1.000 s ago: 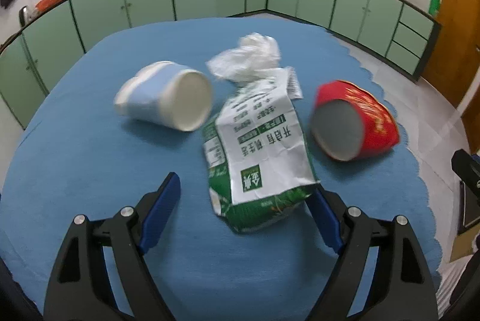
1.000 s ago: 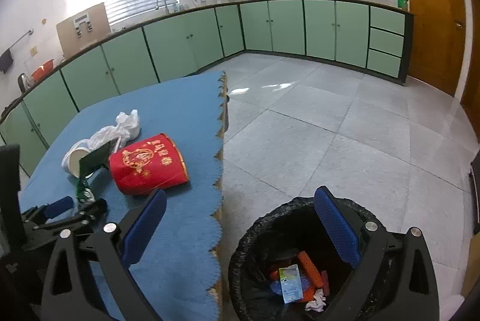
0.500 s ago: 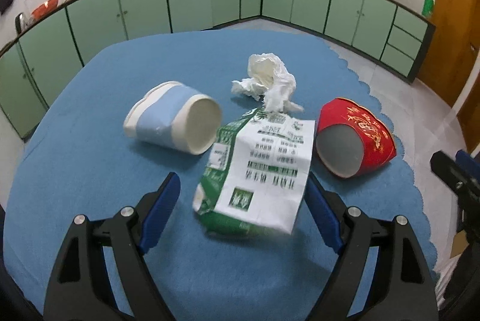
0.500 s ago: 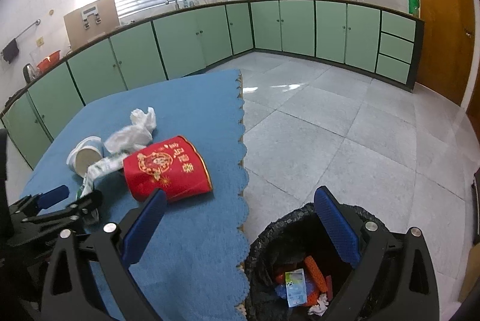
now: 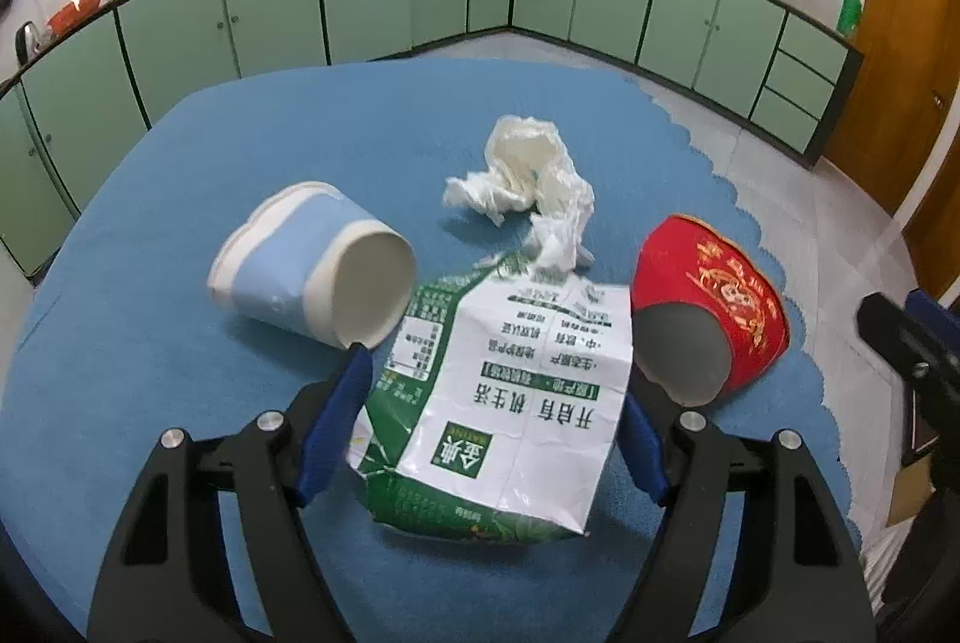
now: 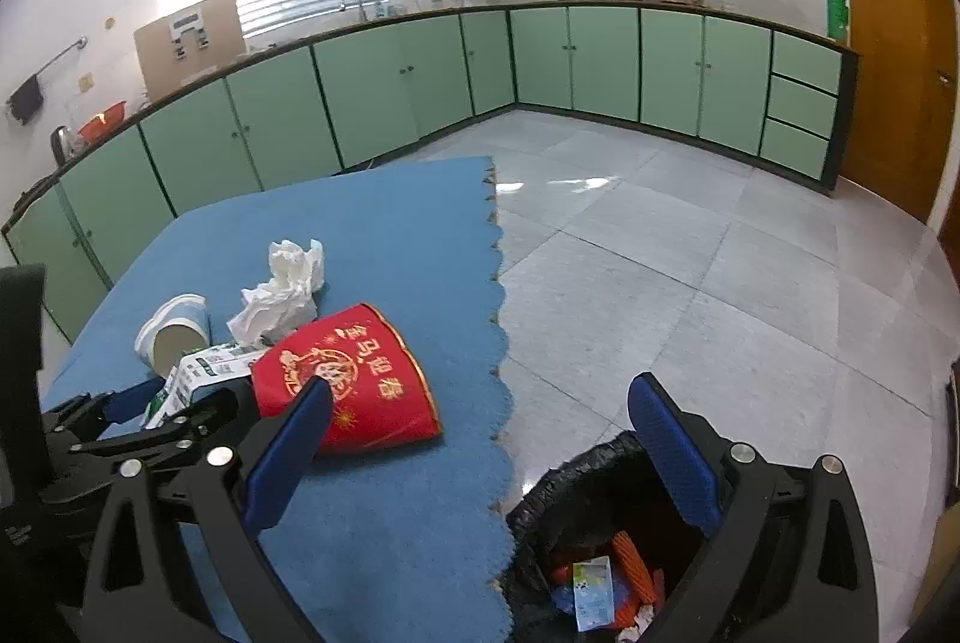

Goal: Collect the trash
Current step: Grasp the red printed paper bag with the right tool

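Note:
A green-and-white snack bag [image 5: 510, 403] lies between the fingers of my left gripper [image 5: 492, 385]. Its jaws are closing and both blue pads touch the bag's side edges. In the right wrist view the bag [image 6: 204, 373] stands tilted inside that left gripper [image 6: 150, 415]. A blue-and-white paper cup [image 5: 300, 271] lies on its side to the left. Behind the bag sits a crumpled white tissue [image 5: 528, 175], and to the right a red paper bowl [image 5: 714, 295] is tipped over. My right gripper [image 6: 480, 391] hangs open and holds nothing, above the table edge and the bin.
A blue cloth [image 6: 390, 253] with a scalloped edge covers the table. On the tiled floor beside it stands a black-lined trash bin [image 6: 576, 469] with several scraps inside. Green cabinets [image 6: 372, 90] run along the walls, and a wooden door [image 6: 888, 42] is at the right.
The left jaws have narrowed onto the bag, which now fills the gap between the pads. The right view has swung toward the table, so the bin sits lower in frame.

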The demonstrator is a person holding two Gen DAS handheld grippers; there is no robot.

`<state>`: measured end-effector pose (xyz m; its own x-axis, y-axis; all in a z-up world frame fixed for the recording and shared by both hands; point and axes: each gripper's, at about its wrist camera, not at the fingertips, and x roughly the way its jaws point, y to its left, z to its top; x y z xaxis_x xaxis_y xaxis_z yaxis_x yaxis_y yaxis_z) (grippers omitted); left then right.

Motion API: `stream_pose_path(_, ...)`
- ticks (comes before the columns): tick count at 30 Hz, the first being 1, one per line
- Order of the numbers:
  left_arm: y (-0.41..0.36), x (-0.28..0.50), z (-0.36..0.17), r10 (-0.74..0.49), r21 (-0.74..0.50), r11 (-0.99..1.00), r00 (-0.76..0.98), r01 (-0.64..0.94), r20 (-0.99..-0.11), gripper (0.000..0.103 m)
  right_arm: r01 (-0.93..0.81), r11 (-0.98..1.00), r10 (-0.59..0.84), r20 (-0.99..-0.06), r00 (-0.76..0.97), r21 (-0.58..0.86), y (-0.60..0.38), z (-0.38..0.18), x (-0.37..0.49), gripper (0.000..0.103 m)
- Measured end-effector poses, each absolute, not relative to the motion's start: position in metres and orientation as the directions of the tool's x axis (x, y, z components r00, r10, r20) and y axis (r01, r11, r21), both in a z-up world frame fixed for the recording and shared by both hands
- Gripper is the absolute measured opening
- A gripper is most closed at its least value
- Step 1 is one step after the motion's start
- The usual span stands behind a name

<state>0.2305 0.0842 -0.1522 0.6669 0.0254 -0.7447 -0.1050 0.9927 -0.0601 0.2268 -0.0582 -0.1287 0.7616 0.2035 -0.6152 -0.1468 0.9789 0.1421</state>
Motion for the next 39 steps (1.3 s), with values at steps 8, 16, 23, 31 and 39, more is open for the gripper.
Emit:
stream_pose_path(8, 0.103, 0.219, -0.15, 0.015, -0.101, 0.986, 0.676, -0.132, -0.736, 0.068, -0.263, 0.952, 0.303, -0.64, 0.706, 0.16, -0.03, -0.143, 0.238, 0.097)
stream_pose_path(16, 0.111, 0.221, -0.156, -0.007, -0.123, 0.984, 0.66, -0.129, -0.752, 0.059, -0.313, 0.934, 0.341, -0.691, 0.637, 0.172, -0.015, -0.161, 0.258, 0.097)
stream_pose_path(23, 0.114, 0.226, -0.16, -0.017, -0.138, 0.981, 0.652, -0.136, -0.758, 0.059, -0.353, 0.91, 0.395, -0.704, 0.59, 0.215, -0.008, -0.162, 0.271, 0.097)
stream_pose_path(31, 0.119, 0.23, -0.164, -0.021, -0.147, 0.979, 0.644, -0.142, -0.765, 0.058, -0.38, 0.904, 0.399, -0.707, 0.584, 0.197, 0.006, -0.157, 0.269, 0.097)
stream_pose_path(39, 0.124, 0.229, -0.168, -0.016, -0.14, 0.979, 0.638, -0.145, -0.77, 0.057, -0.353, 0.915, 0.376, -0.722, 0.581, 0.193, 0.008, -0.165, 0.281, 0.096)
